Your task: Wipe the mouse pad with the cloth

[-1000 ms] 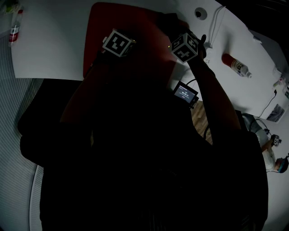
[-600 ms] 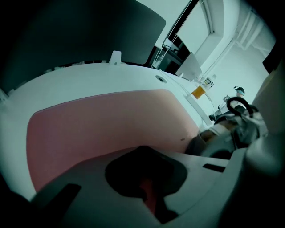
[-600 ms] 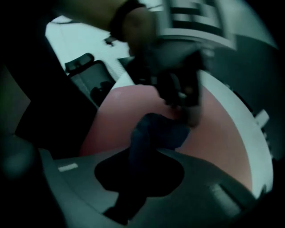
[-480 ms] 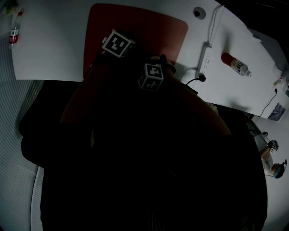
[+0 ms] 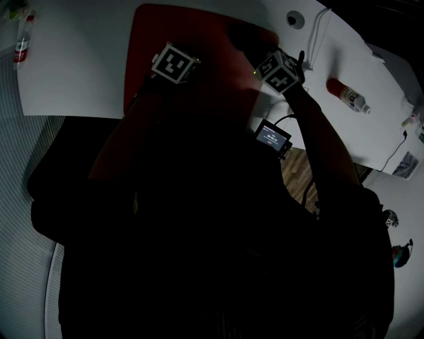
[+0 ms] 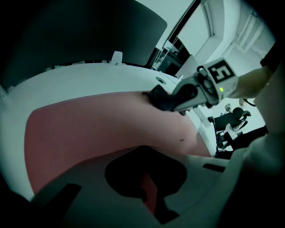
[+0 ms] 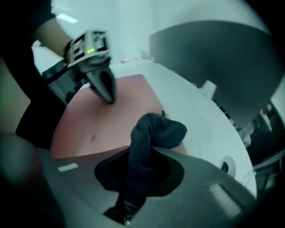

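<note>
A red mouse pad [image 5: 199,30] lies on the white table [image 5: 79,66], mostly in shadow in the head view. My right gripper [image 5: 257,46] is at the pad's far right corner, shut on a dark cloth [image 7: 153,129]. The cloth bulges out past the jaws onto the pad [image 7: 111,120], near its edge. The left gripper view shows the cloth [image 6: 161,97] pressed down on the pad [image 6: 89,129]. My left gripper [image 7: 107,94] is shut, its tip resting on the pad at the left. Its marker cube [image 5: 174,63] shows in the head view.
A white power strip [image 5: 308,56] and its cable run just right of the pad. A red-and-white bottle [image 5: 346,95] lies further right, another bottle [image 5: 22,43] at the far left. A round table grommet [image 5: 295,19] sits behind. A small lit screen [image 5: 272,138] hangs by the table's front edge.
The right gripper with the cloth swept from the pad's far right corner toward me to the near edge, then back to that corner. The left gripper stayed put.
</note>
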